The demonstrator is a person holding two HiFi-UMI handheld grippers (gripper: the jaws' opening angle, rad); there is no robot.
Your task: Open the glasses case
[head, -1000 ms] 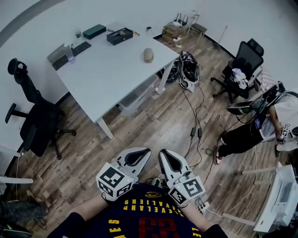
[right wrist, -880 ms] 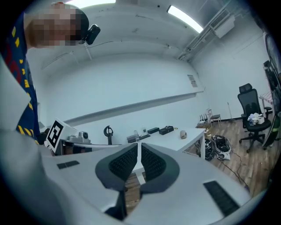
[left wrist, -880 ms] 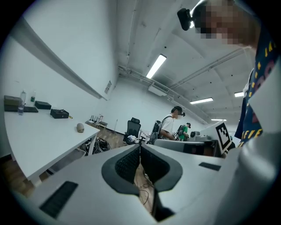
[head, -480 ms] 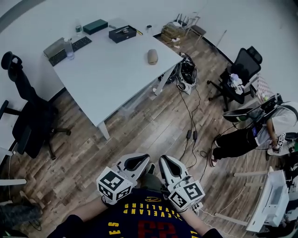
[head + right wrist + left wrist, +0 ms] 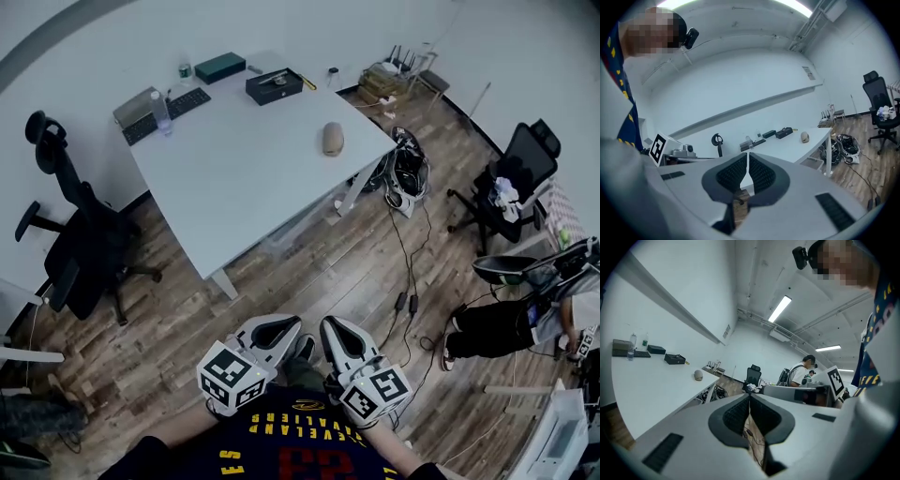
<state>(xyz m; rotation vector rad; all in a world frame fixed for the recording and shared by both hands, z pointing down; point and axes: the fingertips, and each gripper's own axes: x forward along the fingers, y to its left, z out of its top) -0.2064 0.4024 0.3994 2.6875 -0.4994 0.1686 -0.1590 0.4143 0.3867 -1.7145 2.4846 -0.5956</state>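
Here both grippers are held side by side close to the person's chest, above the wooden floor [image 5: 319, 253] and well apart from the white table [image 5: 234, 178]. The left gripper [image 5: 274, 330] has its jaws together on nothing, and so does the right gripper [image 5: 337, 330]. The beige oval glasses case [image 5: 332, 139] lies on the table near its right edge

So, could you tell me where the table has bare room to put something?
The table is bare across its near half, from the glasses case to the near corner. Its far edge is crowded: keyboard, bottle, green box, black box.
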